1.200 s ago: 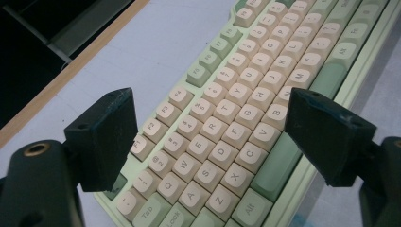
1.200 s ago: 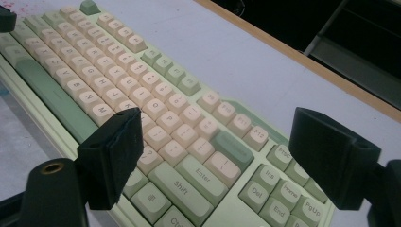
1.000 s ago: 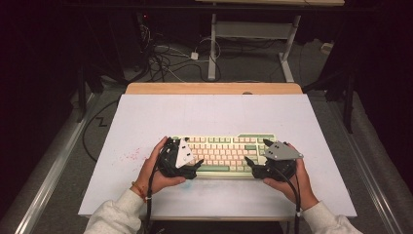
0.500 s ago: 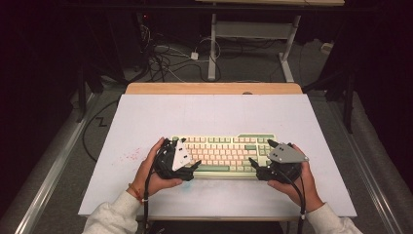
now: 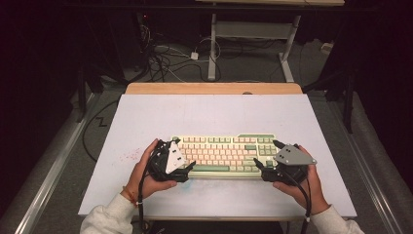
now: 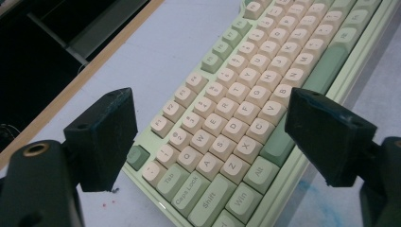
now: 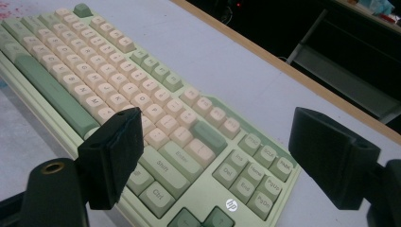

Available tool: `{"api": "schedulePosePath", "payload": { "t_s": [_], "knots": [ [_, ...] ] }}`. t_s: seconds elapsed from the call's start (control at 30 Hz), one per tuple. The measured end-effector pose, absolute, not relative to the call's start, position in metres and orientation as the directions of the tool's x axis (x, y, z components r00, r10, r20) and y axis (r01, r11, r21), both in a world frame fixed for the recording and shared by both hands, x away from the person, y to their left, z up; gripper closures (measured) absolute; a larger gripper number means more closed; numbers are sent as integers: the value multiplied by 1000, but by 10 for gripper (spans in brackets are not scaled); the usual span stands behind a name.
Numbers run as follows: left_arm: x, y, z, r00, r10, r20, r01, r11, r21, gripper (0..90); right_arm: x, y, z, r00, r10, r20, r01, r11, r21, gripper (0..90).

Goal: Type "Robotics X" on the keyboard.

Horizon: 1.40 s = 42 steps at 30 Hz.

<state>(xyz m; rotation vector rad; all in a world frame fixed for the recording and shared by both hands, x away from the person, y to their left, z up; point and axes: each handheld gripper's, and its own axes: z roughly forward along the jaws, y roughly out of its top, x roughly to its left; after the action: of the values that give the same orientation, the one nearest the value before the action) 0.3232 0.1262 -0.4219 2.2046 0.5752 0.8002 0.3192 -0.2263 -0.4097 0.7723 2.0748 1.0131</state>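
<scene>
A cream and green keyboard [image 5: 221, 153] lies on the white table top [image 5: 214, 114], near the front. My left gripper [image 5: 184, 154] is at its left end, open, one jaw past the far edge and one at the near edge. In the left gripper view the keyboard [image 6: 236, 118] runs between the two black jaws of that gripper [image 6: 208, 101], over the Tab and Shift keys. My right gripper [image 5: 265, 155] stands open at the right end. In the right gripper view its jaws [image 7: 215, 118] straddle the keyboard [image 7: 142, 94] around the Enter and arrow keys. Neither gripper holds anything.
A wooden strip [image 5: 214, 88] edges the table at the back. Beyond it are cables [image 5: 165, 58] on the floor and a metal desk frame [image 5: 212, 48]. Red specks [image 5: 127, 157] mark the white top left of the keyboard. Floor rails run along both sides.
Both hands have slid slightly outward along the keyboard, the left gripper leftward and the right gripper rightward. The keyboard has stayed put and both grippers remain open.
</scene>
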Motion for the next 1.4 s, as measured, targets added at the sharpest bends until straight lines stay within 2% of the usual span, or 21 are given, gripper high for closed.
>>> {"api": "schedulePosePath", "payload": {
  "t_s": [0.73, 1.4],
  "knots": [
    [308, 146, -421, 698, 612, 372, 155, -636, 756, 164, 306, -241, -405, -552, 756, -351, 190, 524, 830, 187],
    [298, 173, -433, 670, 643, 372, 198, -638, 744, 164, 298, -259, -408, -518, 775, -361, 207, 523, 827, 186]
  ]
}}
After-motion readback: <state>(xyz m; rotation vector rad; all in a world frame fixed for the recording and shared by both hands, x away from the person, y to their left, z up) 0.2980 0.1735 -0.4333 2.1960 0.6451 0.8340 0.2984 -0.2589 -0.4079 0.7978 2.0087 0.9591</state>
